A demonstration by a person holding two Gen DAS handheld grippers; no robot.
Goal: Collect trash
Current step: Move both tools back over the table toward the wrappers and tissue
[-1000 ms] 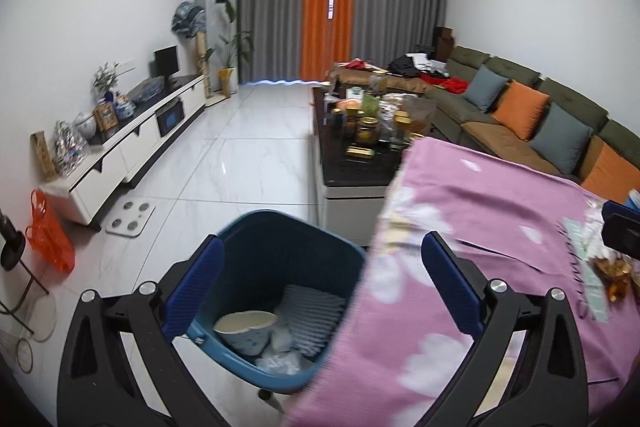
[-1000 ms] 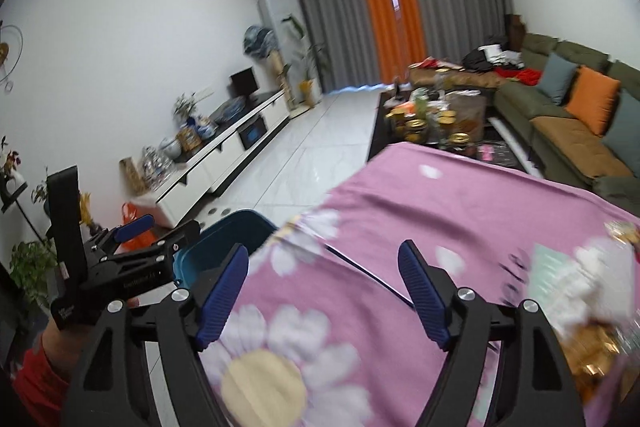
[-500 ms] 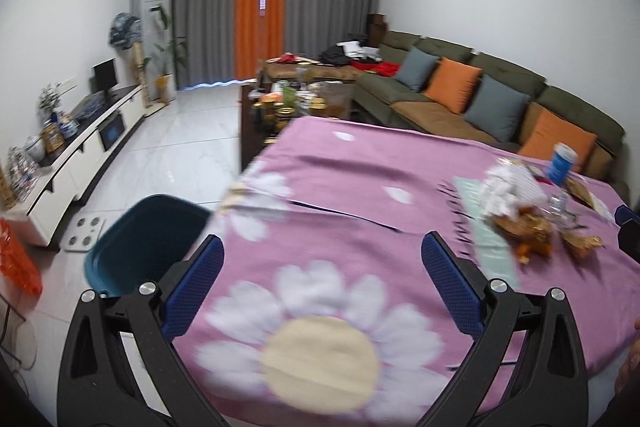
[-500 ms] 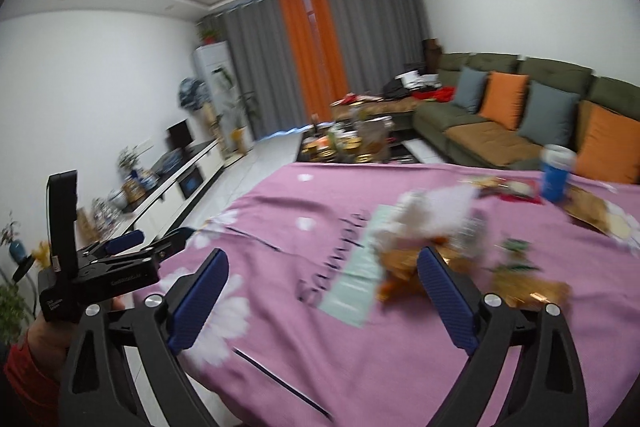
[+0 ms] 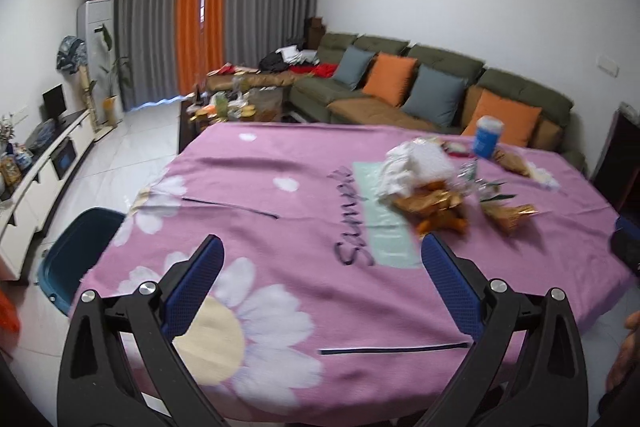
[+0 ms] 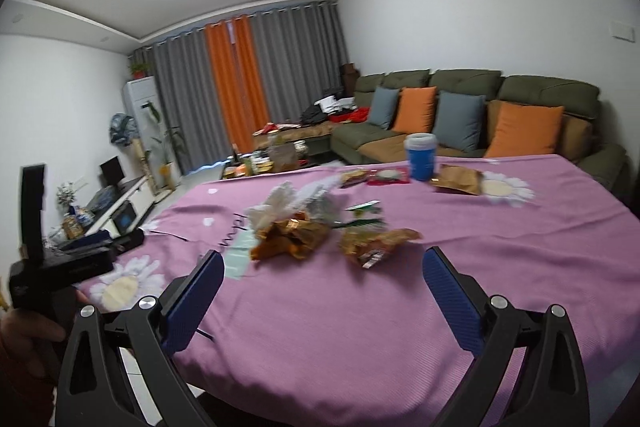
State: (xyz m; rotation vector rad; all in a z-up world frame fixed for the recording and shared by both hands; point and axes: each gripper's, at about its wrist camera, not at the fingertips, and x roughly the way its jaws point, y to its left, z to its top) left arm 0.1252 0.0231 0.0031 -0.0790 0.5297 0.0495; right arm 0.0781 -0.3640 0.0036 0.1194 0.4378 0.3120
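A heap of trash lies mid-table on the pink flowered cloth: crumpled white paper, golden-orange wrappers and a snack bag. A blue cup stands behind the heap. A teal bin sits on the floor off the table's left corner. My left gripper hovers open over the near cloth, empty. My right gripper is open and empty, just short of the wrappers. The left gripper's body shows at the left of the right wrist view.
More flat wrappers lie by the cup at the far side. Beyond the table stand a cluttered coffee table, a green sofa with orange and grey cushions, and a white TV cabinet along the left wall.
Both views have swung right, from the bin and table corner onto the tabletop and the trash heap. The right gripper's jaws have spread wider. The bin has slid to the left edge.
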